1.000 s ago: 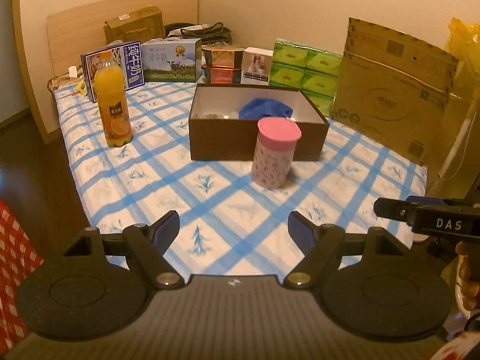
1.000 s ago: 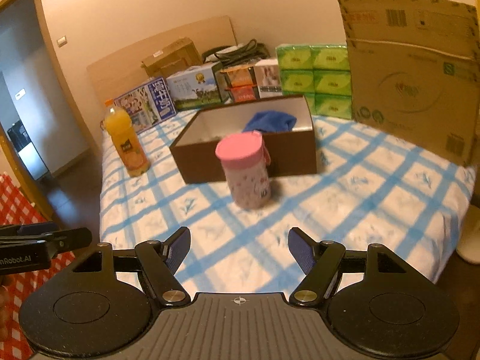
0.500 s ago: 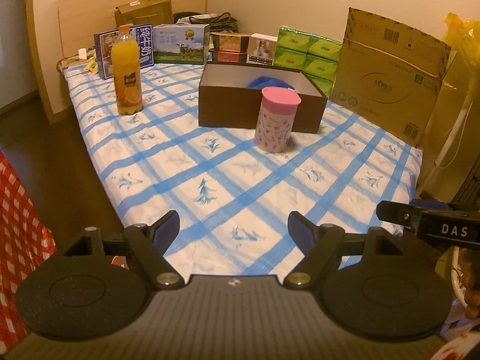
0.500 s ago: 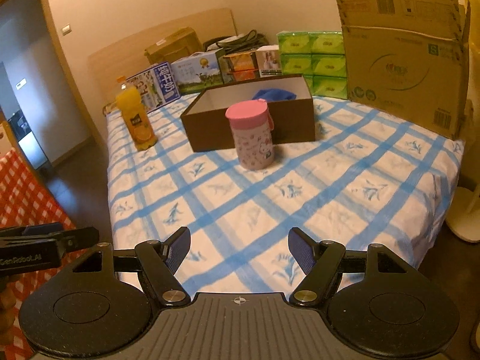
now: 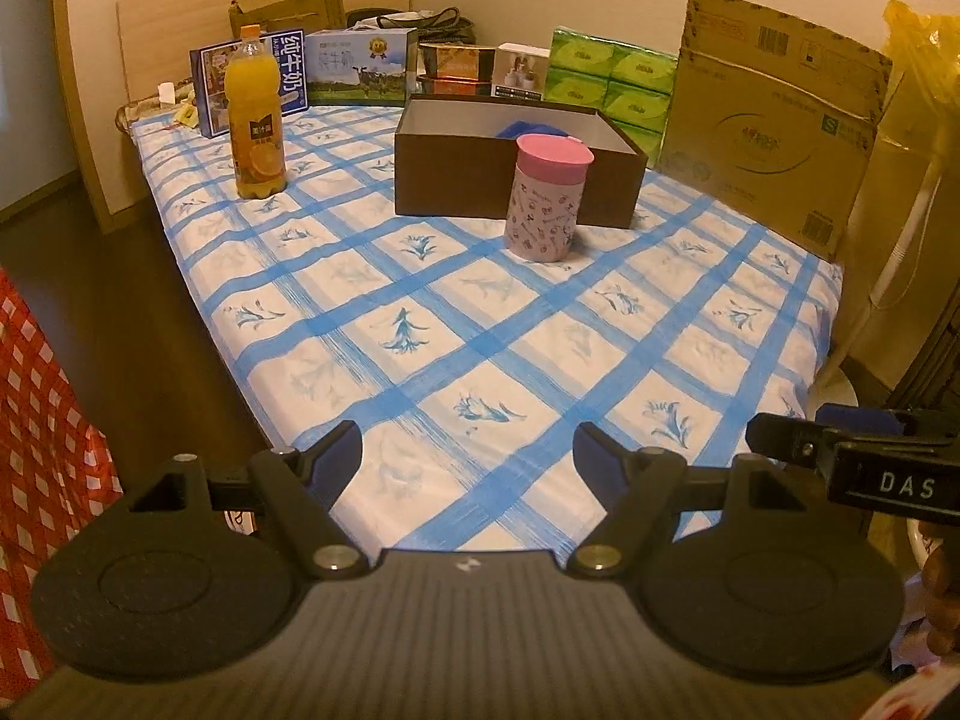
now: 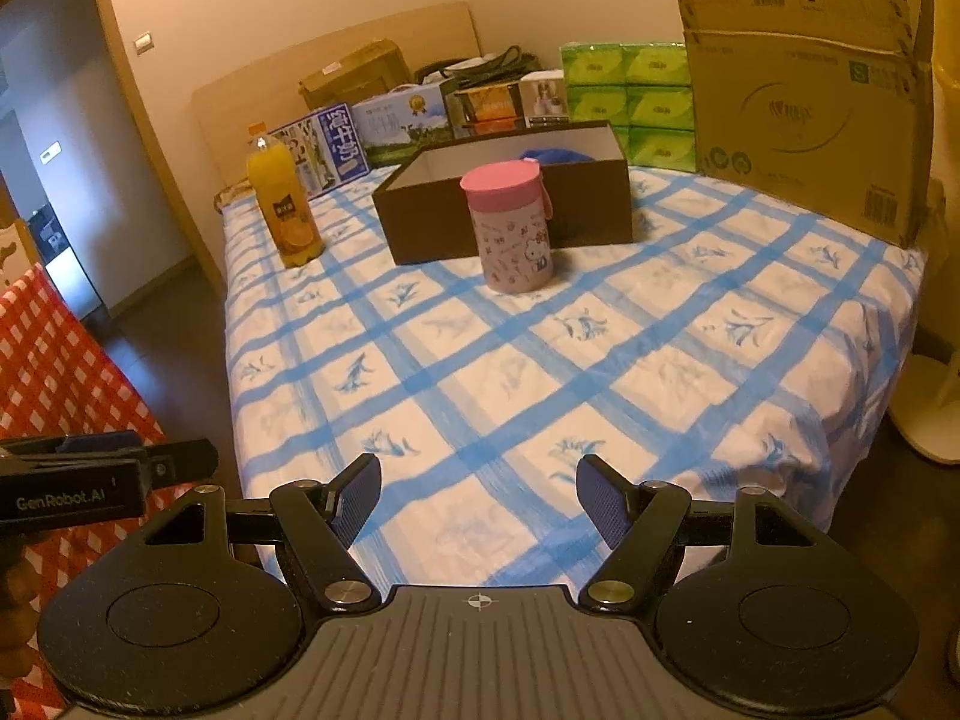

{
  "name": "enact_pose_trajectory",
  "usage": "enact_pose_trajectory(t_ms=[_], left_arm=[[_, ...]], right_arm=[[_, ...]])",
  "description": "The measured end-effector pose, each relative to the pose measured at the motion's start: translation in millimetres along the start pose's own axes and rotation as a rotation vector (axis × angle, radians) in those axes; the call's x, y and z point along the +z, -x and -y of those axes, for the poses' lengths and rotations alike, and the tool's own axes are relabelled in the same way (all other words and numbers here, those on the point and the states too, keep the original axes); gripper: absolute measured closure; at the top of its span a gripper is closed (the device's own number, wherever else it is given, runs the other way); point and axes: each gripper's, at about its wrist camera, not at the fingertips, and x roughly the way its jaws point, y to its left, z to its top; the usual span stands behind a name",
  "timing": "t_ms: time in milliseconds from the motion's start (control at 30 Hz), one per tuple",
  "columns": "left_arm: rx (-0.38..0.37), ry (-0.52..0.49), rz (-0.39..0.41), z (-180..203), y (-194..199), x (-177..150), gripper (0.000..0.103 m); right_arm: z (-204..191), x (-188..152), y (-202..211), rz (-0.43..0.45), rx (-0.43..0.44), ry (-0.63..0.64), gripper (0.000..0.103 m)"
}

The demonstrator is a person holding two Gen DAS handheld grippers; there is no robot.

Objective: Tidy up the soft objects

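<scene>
Blue crumpled soft cloth [image 5: 531,127] inside open brown cardboard box [image 5: 516,186], mostly hidden behind rim and pink-lidded patterned cup [image 5: 547,198]. Left gripper [image 5: 468,456] and right gripper [image 6: 478,487]: jaws spread, empty, above checked bedsheet [image 5: 480,324].

Your surroundings: cream wall [image 6: 288,6] under warm, dim light; dark wood floor [image 5: 102,276]; bed under a blue-checked sheet [image 5: 480,324], pale wooden headboard [image 5: 180,6] at its far end. To your left, an open doorway [image 6: 48,138] and a red-and-white checked cloth [image 6: 54,360]. A white fan base [image 6: 927,414] stands beside the bed.
</scene>
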Motion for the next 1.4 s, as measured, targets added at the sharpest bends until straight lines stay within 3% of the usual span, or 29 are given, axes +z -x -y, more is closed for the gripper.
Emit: enact_pose_trajectory(t_ms=[500,1400], left_arm=[[-0.006,-0.009,-0.033,7,-6,-16,0.027],[-0.024,-0.023,-0.052,13,-14,-17,0.027]], right_arm=[[1,-18,-8,-0.041,0.005,0.018,0.031],[5,-20,-13,-0.055,0.005,0.009,0.031]])
